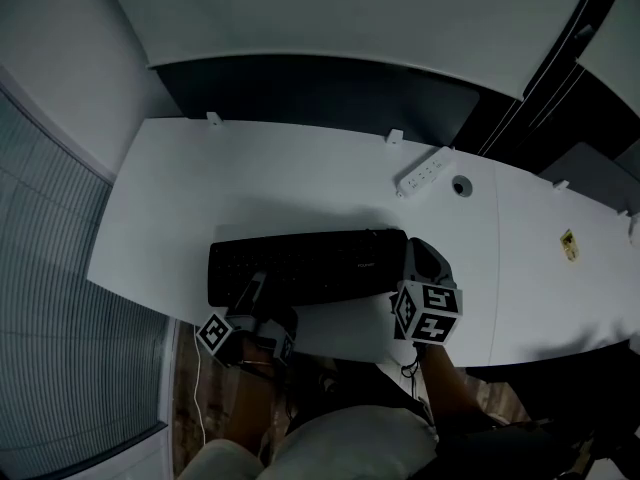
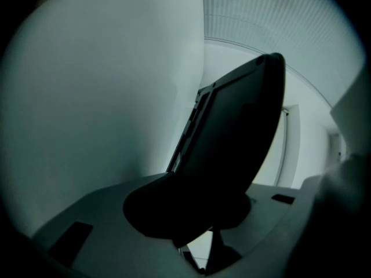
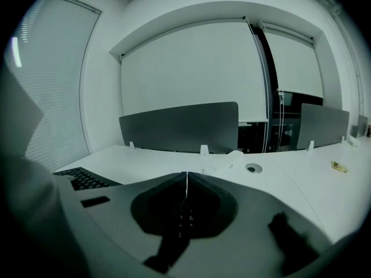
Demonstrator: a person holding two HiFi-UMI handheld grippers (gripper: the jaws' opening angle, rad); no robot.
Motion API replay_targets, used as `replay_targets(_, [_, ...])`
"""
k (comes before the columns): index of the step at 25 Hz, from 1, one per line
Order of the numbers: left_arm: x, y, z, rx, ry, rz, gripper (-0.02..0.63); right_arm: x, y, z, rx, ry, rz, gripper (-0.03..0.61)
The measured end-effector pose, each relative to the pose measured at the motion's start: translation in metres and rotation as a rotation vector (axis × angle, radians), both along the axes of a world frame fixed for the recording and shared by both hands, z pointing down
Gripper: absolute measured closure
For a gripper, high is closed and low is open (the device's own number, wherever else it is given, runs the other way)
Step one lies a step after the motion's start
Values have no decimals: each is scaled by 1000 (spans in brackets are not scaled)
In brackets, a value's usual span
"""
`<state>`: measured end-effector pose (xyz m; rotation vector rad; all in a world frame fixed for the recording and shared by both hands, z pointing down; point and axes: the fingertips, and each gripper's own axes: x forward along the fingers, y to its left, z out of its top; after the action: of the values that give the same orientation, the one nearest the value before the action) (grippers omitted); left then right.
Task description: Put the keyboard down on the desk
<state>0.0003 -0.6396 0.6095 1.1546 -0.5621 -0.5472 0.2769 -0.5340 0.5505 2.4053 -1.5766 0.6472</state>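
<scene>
The left gripper (image 1: 256,288) comes in over the front edge of the tabletop (image 1: 300,173). Its jaws are clamped on the front-left part of the black keyboard (image 1: 310,266). In the left gripper view the keyboard fills the gap between the jaws and runs away from them edge-on, tilted in the picture. The right gripper (image 3: 186,181) has its jaws pressed together with nothing between them. It sits just beside the keyboard's right end, and in its own view the keys show low at the left.

The keyboard lies lengthwise along the front edge of the tabletop, about midway between its left and right ends. A soft shadow falls on the white surface behind it. Whether its underside touches the top cannot be told.

Beyond the keyboard, toward the back right, a white power strip (image 1: 422,175) lies at an angle. A round cable grommet (image 1: 461,185) is just beside its right end, and both are well apart from the keyboard. Further right, past a seam in the top, lies a small yellow tag (image 1: 569,245). A dark partition panel (image 1: 320,93) stands along the back edge, held by small white clips (image 1: 394,137). The stretch of tabletop around the keyboard is bare white.
</scene>
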Motion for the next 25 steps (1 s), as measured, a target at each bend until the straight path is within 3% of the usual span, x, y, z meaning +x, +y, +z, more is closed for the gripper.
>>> replay_targets(15, [13,-30,21,-77,19,19,486,19,-22,13,-17,-17,10,546])
replay_targets(25, [15,-50,36,-125,-35,21,493,27,-43,28,-37,-36,1,546])
